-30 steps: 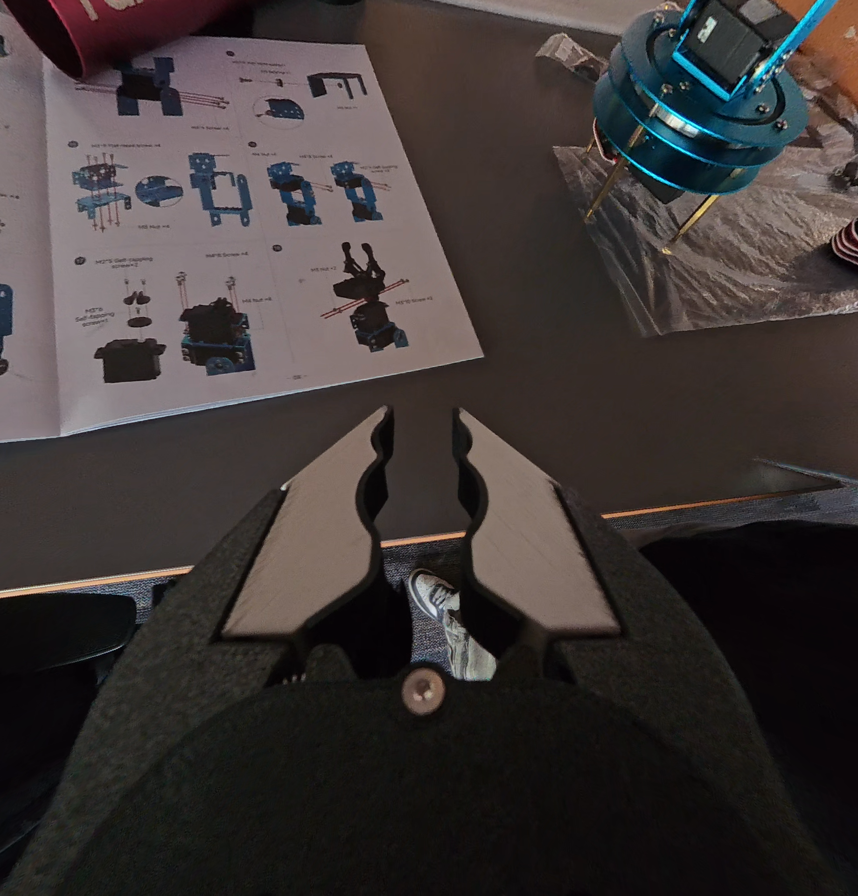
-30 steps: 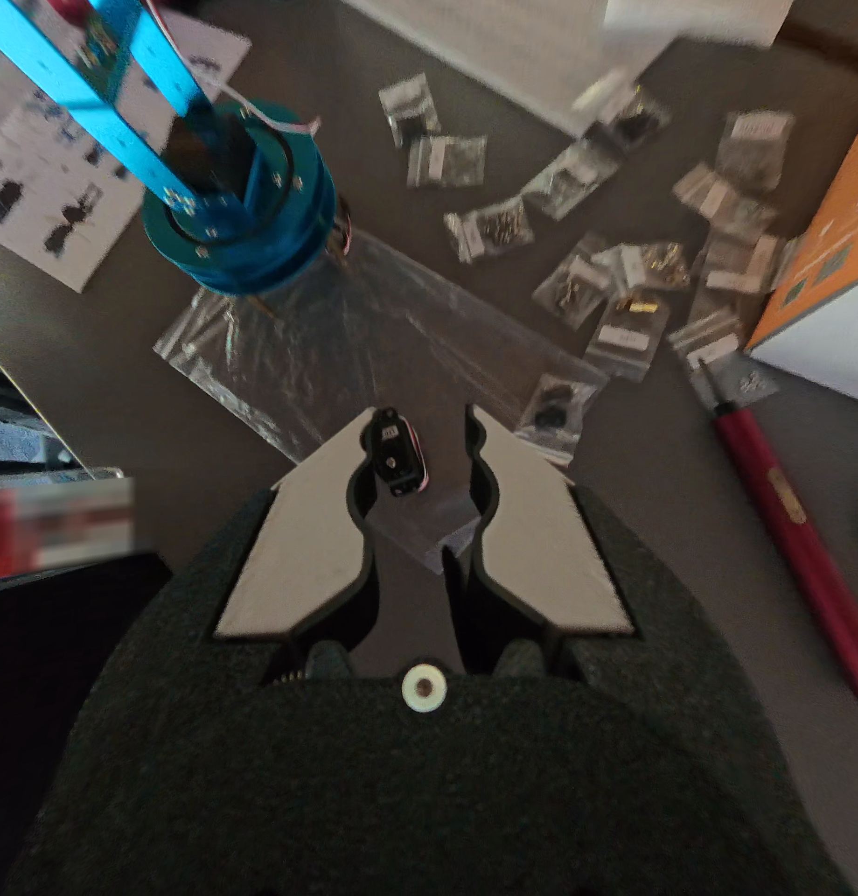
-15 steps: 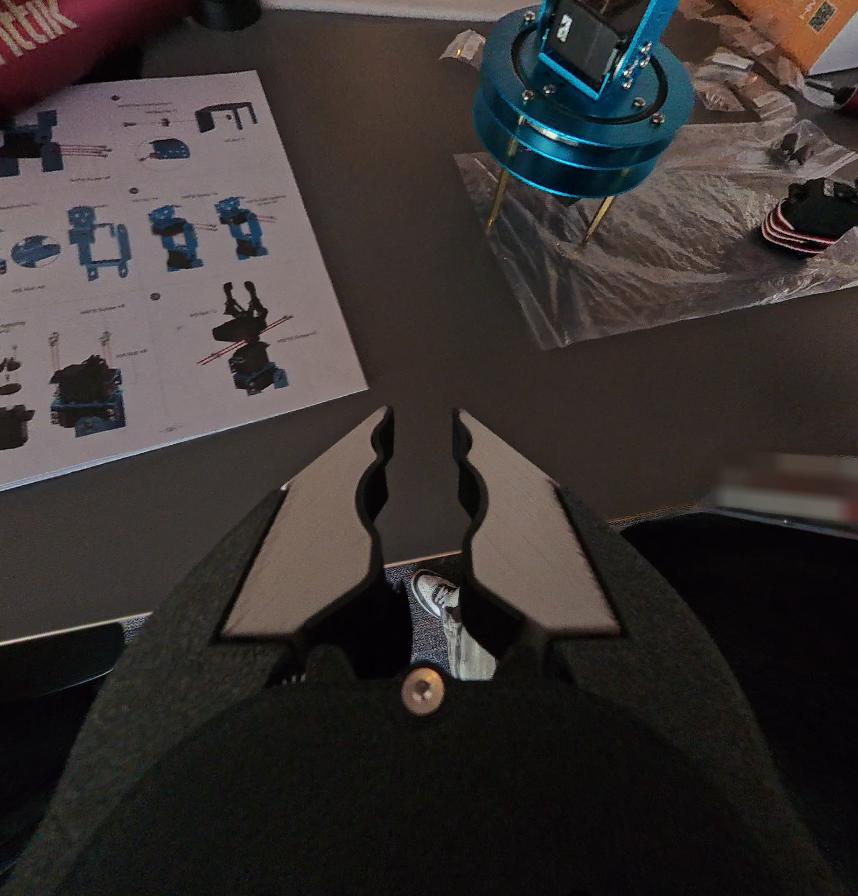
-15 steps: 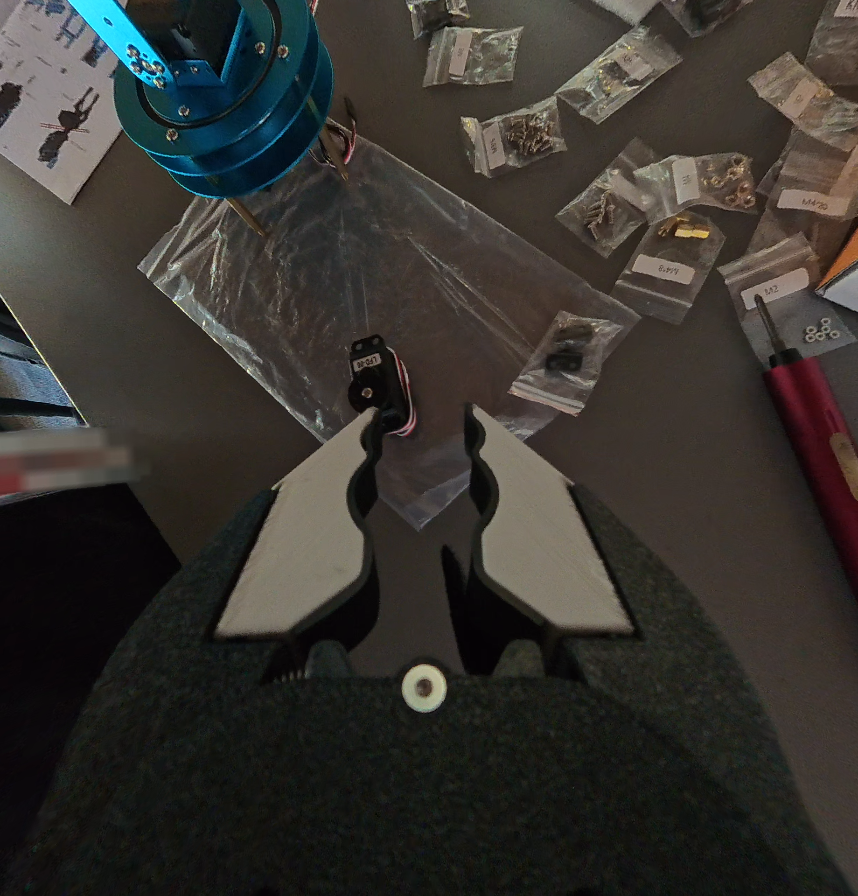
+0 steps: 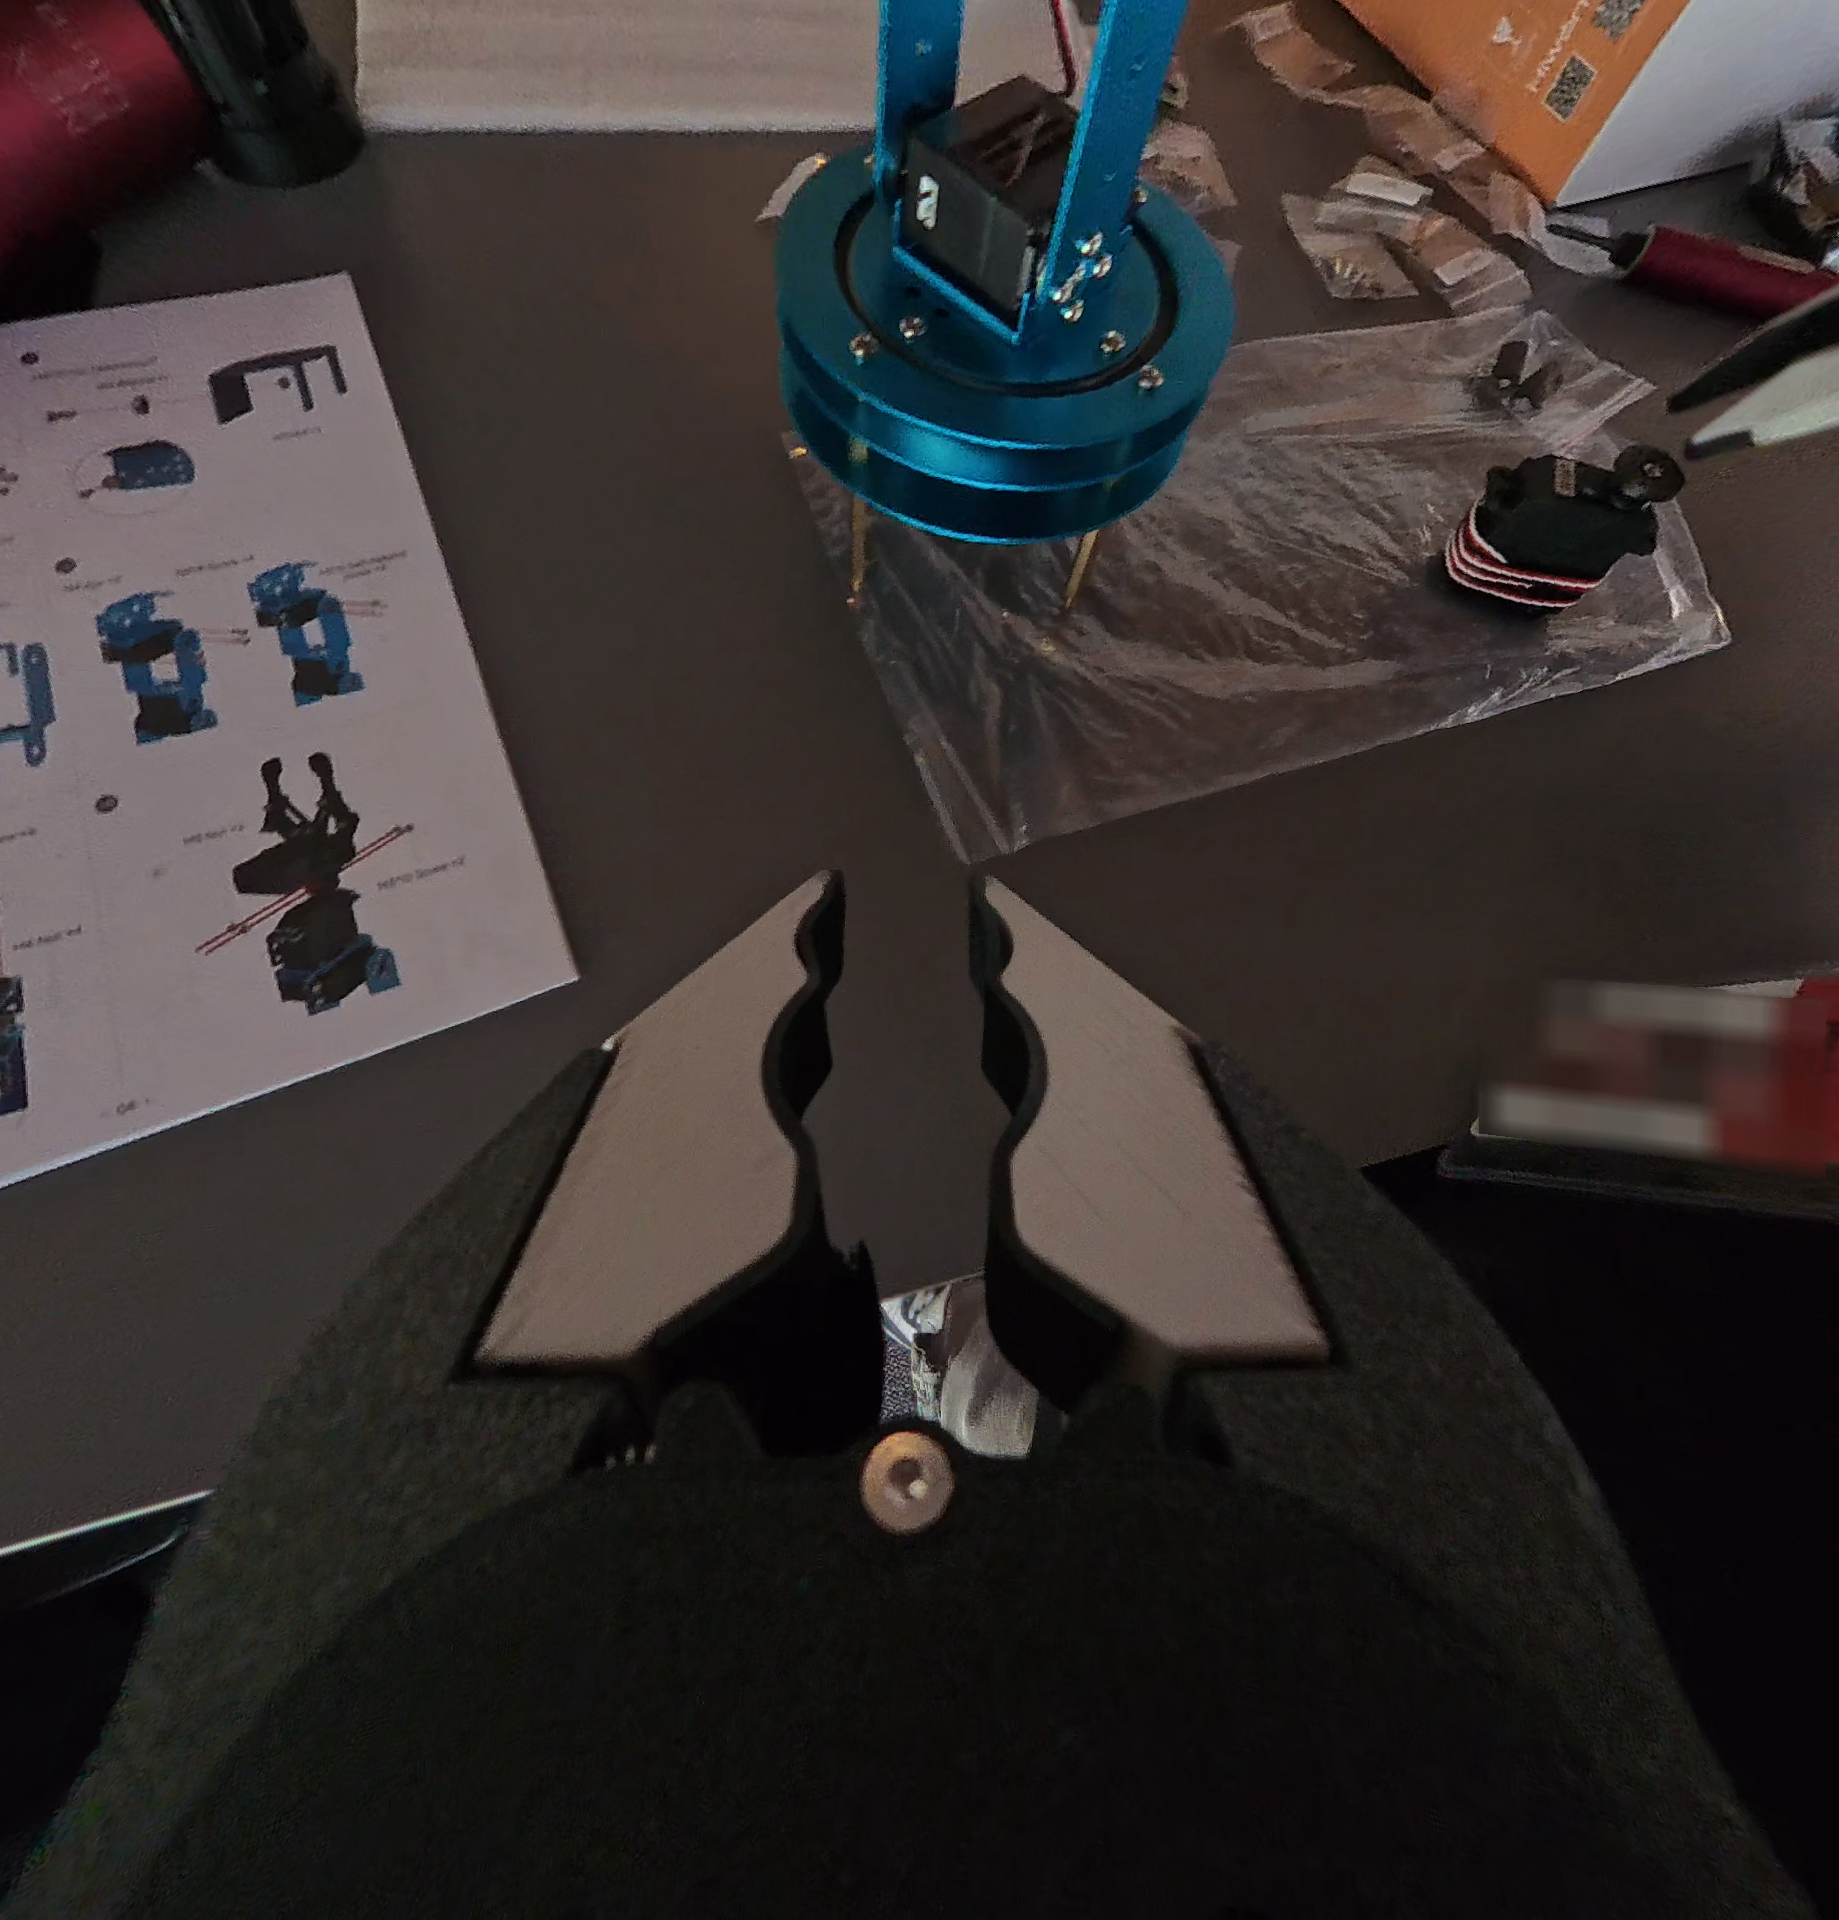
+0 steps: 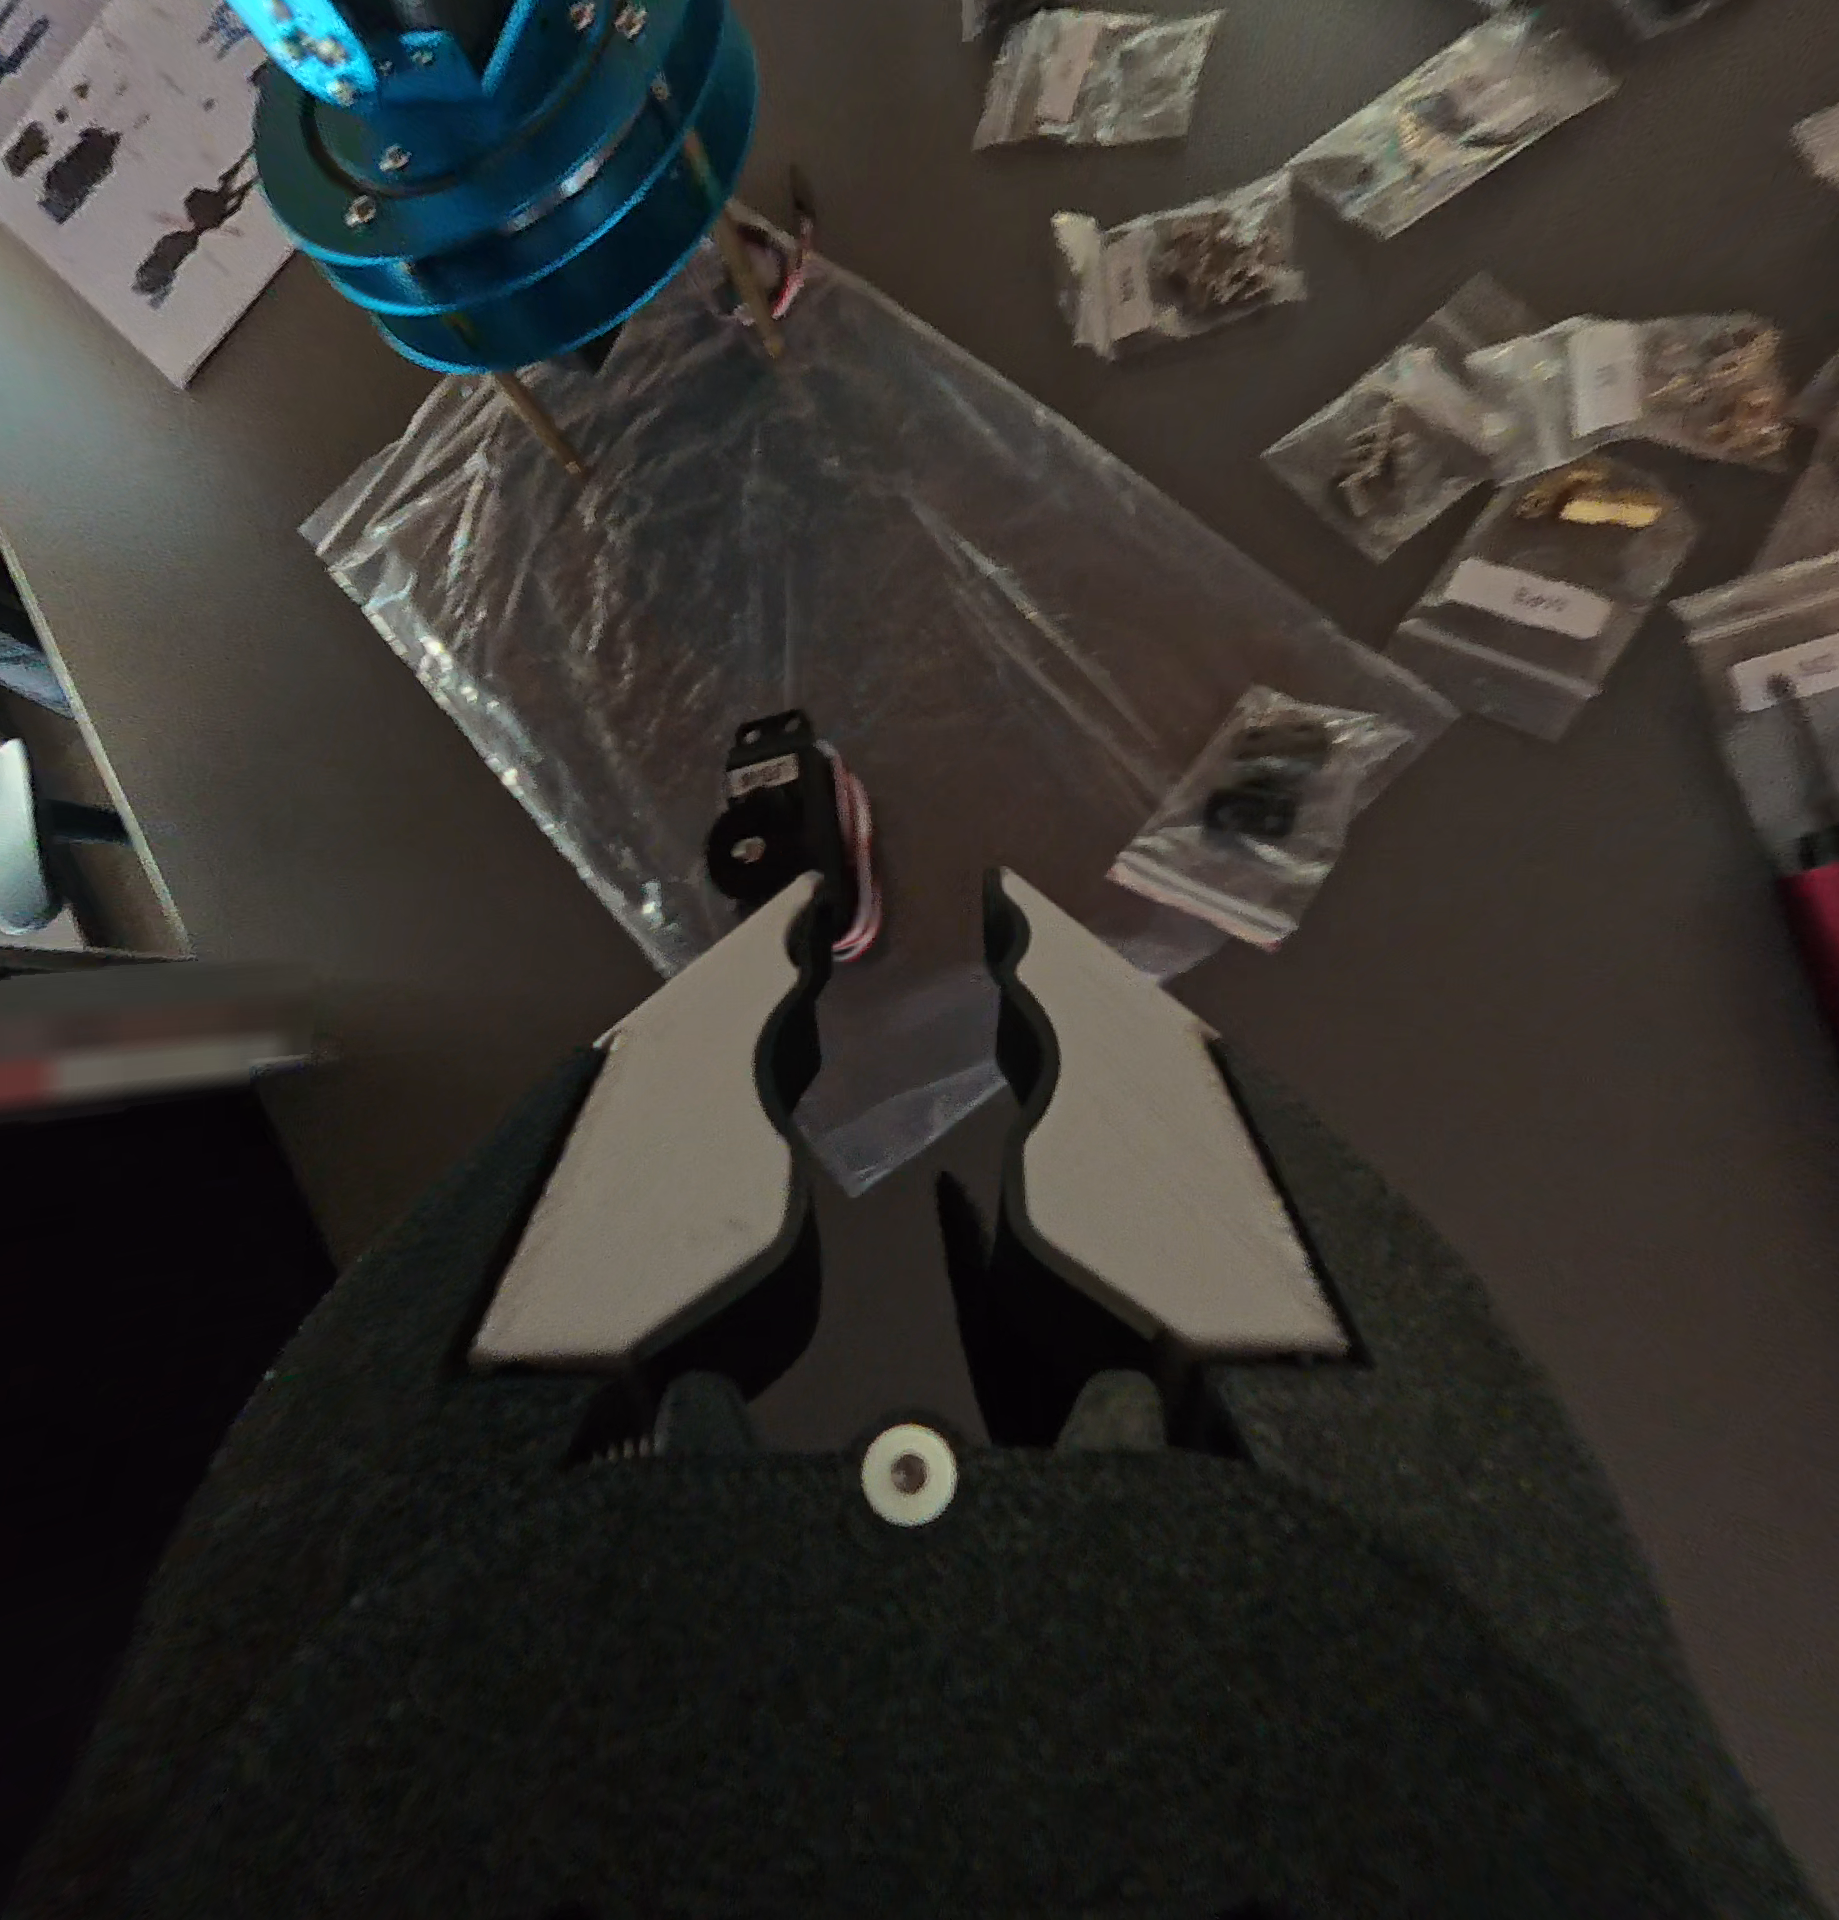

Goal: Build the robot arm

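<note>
A blue round metal base (image 5: 1003, 384) with upright blue arms and a black servo stands on thin brass legs at the corner of a clear plastic bag (image 5: 1258, 644). It also shows in the right wrist view (image 6: 499, 197). A small black servo (image 5: 1554, 530) with red and white wires lies on the bag; in the right wrist view it (image 6: 790, 821) lies just beyond my left fingertip. My left gripper (image 5: 904, 894) is open and empty above bare dark table, short of the bag. My right gripper (image 6: 904, 894) is open and empty over the bag's near corner; its tips (image 5: 1788, 384) show in the left wrist view.
An instruction sheet (image 5: 198, 707) with pictures lies at the left. Several small bags of screws (image 6: 1497, 416) lie at the right, with a red screwdriver (image 6: 1829, 914) and an orange and white box (image 5: 1580, 83). The dark table (image 5: 634, 416) ends near me. The gap from one gripper's tips to the other's is roughly 30 cm. My left tips are about 25 cm from the small black servo (image 5: 1554, 530), my right tips only 4 cm.
My left gripper has swung right and forward, so the blue base now stands straight ahead. My right gripper has drawn back from the servo, which was between its tips, then eased closer.
</note>
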The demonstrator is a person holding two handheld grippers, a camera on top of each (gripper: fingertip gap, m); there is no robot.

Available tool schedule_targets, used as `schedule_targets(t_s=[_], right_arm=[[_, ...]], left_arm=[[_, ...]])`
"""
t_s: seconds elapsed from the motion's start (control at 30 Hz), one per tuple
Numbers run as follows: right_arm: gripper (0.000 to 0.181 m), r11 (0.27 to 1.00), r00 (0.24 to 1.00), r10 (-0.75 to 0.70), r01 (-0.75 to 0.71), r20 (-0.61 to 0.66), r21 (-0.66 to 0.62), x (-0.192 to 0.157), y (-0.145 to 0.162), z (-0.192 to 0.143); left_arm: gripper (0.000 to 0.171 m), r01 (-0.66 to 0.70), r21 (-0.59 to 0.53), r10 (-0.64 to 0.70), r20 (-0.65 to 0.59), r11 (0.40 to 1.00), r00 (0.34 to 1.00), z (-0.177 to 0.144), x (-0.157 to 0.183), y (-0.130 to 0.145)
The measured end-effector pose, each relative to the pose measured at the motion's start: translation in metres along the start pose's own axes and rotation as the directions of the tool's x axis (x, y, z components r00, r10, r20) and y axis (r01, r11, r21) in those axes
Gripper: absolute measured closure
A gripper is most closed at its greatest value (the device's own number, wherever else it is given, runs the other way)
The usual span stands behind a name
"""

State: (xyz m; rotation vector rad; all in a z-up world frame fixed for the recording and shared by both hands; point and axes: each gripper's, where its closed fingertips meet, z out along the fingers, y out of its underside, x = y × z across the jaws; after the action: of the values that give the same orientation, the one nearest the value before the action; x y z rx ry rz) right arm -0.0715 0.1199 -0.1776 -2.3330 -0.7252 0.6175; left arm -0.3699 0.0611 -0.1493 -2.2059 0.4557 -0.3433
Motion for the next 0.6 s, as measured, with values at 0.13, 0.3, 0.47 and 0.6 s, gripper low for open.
schedule_targets(t_s=[0.13, 0.3, 0.47, 0.6], right_arm=[[0.153, 1.000, 0.985, -0.007, 0.004, -0.173, -0.021, 0.054, 0.003, 0.000], [0.152, 0.998, 0.987, -0.001, -0.009, -0.160, -0.056, 0.071, 0.016, 0.013], [0.178, 0.999, 1.000, 0.025, -0.024, -0.014, 0.038, 0.054, -0.001, 0.012], [0.180, 0.993, 0.985, -0.017, -0.004, 0.173, 0.121, 0.015, -0.029, 0.007]], left_arm=[[0.149, -0.016, -0.005, 0.016, -0.017, 1.000, 1.000, 0.006, 0.013, -0.006], [0.149, -0.063, -0.011, 0.062, -0.029, 0.998, 0.998, 0.012, 0.030, -0.014], [0.149, -0.122, -0.033, 0.121, -0.024, 0.992, 0.992, 0.019, 0.043, -0.017], [0.149, -0.130, -0.044, 0.129, -0.024, 0.991, 0.991, 0.025, 0.053, -0.018]])
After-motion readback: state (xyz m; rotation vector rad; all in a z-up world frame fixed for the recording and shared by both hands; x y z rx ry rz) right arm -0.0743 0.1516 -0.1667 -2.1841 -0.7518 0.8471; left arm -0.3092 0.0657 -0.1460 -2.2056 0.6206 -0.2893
